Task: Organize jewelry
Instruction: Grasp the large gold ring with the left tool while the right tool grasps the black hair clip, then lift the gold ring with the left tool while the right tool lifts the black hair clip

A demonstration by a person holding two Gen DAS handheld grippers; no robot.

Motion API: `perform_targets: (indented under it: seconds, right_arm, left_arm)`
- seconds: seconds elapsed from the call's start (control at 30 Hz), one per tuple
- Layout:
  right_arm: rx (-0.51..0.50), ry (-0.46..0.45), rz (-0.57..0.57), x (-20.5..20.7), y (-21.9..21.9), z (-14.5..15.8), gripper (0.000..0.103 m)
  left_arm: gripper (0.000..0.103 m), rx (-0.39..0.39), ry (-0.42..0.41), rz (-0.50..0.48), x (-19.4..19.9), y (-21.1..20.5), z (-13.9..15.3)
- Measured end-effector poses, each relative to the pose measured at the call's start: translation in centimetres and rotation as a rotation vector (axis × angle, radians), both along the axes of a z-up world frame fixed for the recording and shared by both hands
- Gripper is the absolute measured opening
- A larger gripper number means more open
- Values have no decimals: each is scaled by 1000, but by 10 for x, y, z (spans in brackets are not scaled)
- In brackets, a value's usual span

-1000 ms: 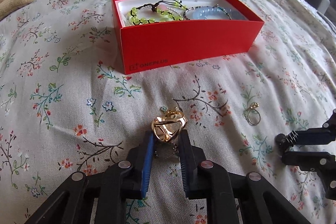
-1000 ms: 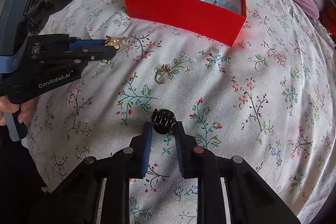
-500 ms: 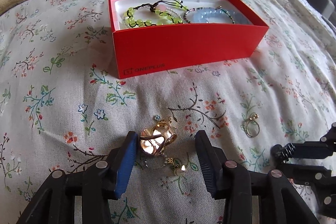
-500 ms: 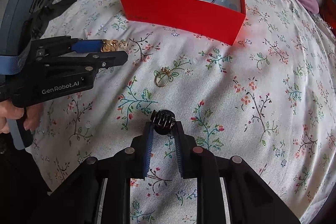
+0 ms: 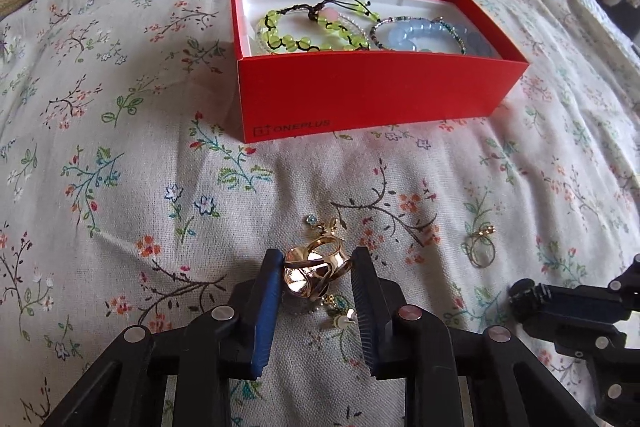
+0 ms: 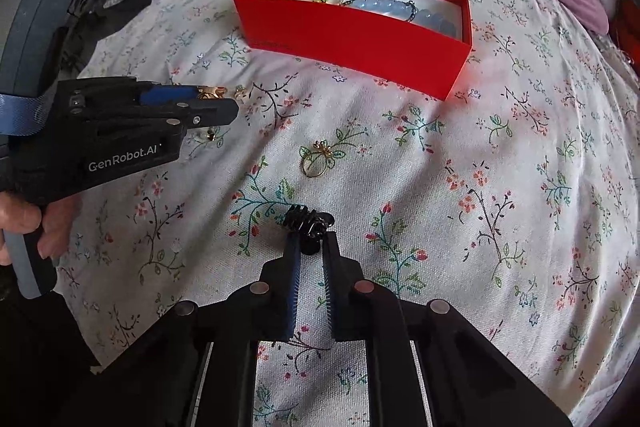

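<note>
On floral bedspread [image 5: 120,155]: left gripper [image 5: 316,267] jaws closing onto gold ring [image 5: 314,273]; right gripper [image 6: 310,241] jaws closing, clamped on black clip [image 6: 308,221]; red box [image 5: 368,99] beyond.

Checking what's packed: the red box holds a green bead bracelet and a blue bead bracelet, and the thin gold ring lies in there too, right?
Not quite. The thin gold ring lies on the floral bedspread, outside the red box, as the right wrist view shows. The green bead bracelet and blue bead bracelet are inside.

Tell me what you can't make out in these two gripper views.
- Red box, right wrist view: its near wall hides the bracelets' lower parts.
- Black piece between the closing right gripper: too dark to identify.
- Small bits under the gold ring, left wrist view: too small.
</note>
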State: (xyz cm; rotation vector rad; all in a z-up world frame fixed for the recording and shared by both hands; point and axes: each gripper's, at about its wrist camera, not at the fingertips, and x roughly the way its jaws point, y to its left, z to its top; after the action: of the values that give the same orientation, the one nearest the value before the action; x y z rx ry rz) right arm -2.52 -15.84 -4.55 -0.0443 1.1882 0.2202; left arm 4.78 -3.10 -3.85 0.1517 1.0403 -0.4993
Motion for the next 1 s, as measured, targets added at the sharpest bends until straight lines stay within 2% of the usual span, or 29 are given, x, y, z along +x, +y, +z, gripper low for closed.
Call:
perform_targets:
  seconds: [0.17,0.33,0.4,0.43,0.47,0.83,0.9,0.93,1.0]
  right_arm:
    - [-4,-10,4,0,3,4,6]
    - [36,-22,14,-4,2,9,10]
    - [52,5,31,-6,0,5,30]
    - [47,13,33,-7,-1,3,52]
    - [41,9,30,-9,-1,2,59]
    - [8,-12,3,7,5,-9,57]
    - [-20,-20,11,10,9,-10,44]
    - [-33,-19,15,11,10,-10,32]
    - [-37,-15,16,12,11,-8,30]
  left_arm:
    - [29,-19,-5,-1,-5,4,11]
    - [29,-18,0,2,-9,10,17]
    - [29,-14,1,0,-10,11,17]
    - [29,-12,1,-2,-11,12,17]
    - [29,-9,0,-4,-11,13,18]
    - [29,14,-1,-4,-11,8,14]
    - [29,18,2,-1,-12,8,13]
    - [29,19,4,1,-12,9,12]
    - [29,21,7,2,-12,9,12]
